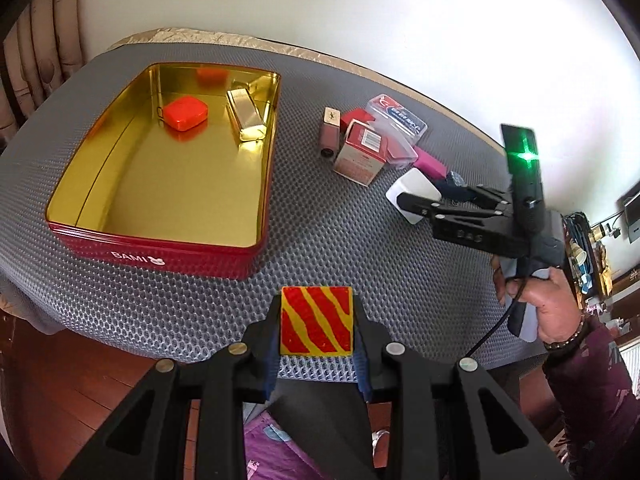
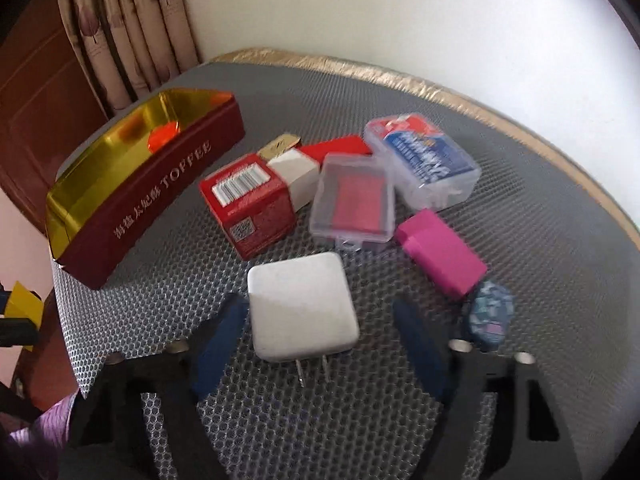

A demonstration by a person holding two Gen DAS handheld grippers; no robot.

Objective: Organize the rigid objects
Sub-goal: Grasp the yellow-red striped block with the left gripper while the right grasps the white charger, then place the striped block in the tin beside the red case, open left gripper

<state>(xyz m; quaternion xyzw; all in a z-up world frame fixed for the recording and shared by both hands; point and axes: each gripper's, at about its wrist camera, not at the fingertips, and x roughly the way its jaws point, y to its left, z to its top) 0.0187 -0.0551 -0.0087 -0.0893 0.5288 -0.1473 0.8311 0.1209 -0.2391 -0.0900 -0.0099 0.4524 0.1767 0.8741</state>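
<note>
Left wrist view: the left hand-held gripper (image 1: 316,344) sits at the bottom centre, its fingers clenched on a red-and-yellow striped block (image 1: 317,320) held over the near edge of the desk (image 1: 320,236). At the upper left of the frame lies an open red tin (image 1: 160,258) with a gold inside; in it are an orange case (image 1: 186,113) and a gold bar-shaped box (image 1: 246,118), apart from each other. Right of the tin, a cluster: a small pink tube (image 1: 329,132), a red carton (image 1: 360,152), a clear box (image 1: 396,120). At the right, a hand (image 1: 548,304) holds the right hand-held gripper (image 1: 416,202), whose fingers reach to a white charger (image 1: 416,192).

Right wrist view, slightly blurred: the right hand-held gripper (image 2: 320,344) is at the bottom centre, its blue pads (image 2: 218,344) standing either side of the charger (image 2: 300,304), which lies flat on the desk (image 2: 520,184), prongs toward the camera. A gap shows on each side, so the grip is released, not pressing. Above the charger are the carton (image 2: 250,208), a clear box with a pink insert (image 2: 352,204), a clear box with a blue label (image 2: 424,160) and a magenta block (image 2: 440,256). A dark patterned item (image 2: 490,316) sits at the right. The tin (image 2: 160,192) is at the upper left.
</note>
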